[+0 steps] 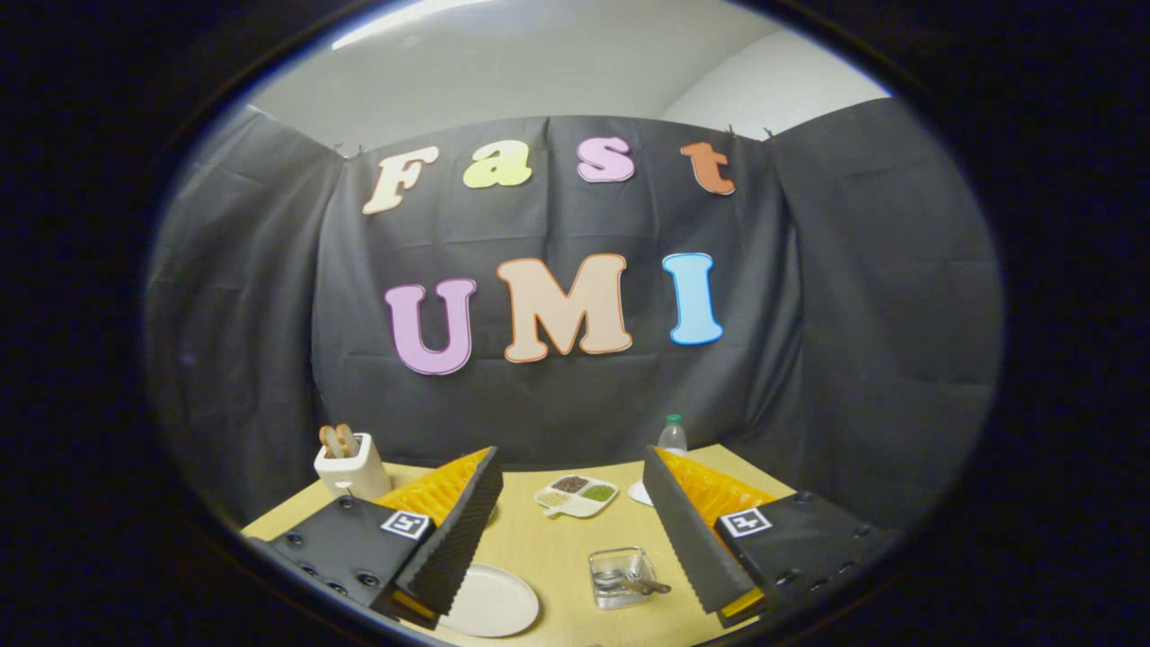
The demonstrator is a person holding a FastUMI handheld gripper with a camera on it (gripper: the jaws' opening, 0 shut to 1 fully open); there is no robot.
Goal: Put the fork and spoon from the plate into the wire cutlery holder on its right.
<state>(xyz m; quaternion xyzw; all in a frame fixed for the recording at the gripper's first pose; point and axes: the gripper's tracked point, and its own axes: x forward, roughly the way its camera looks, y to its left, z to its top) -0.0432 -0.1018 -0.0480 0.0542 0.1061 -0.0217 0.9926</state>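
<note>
My gripper (571,460) is open, held above the wooden table (557,548), with nothing between its fingers. Below the gap and a little right stands the small wire cutlery holder (620,577). Metal cutlery (645,584) rests in it, one handle poking out to the right; I cannot tell fork from spoon. To the holder's left lies the white plate (492,602), its left part hidden behind the left finger (454,539). The part of the plate that shows is bare.
A white toaster (352,465) with bread slices stands at the table's far left. A divided dish (577,495) of grains sits at the far middle. A water bottle (672,437) stands at the far right, behind the right finger (687,530).
</note>
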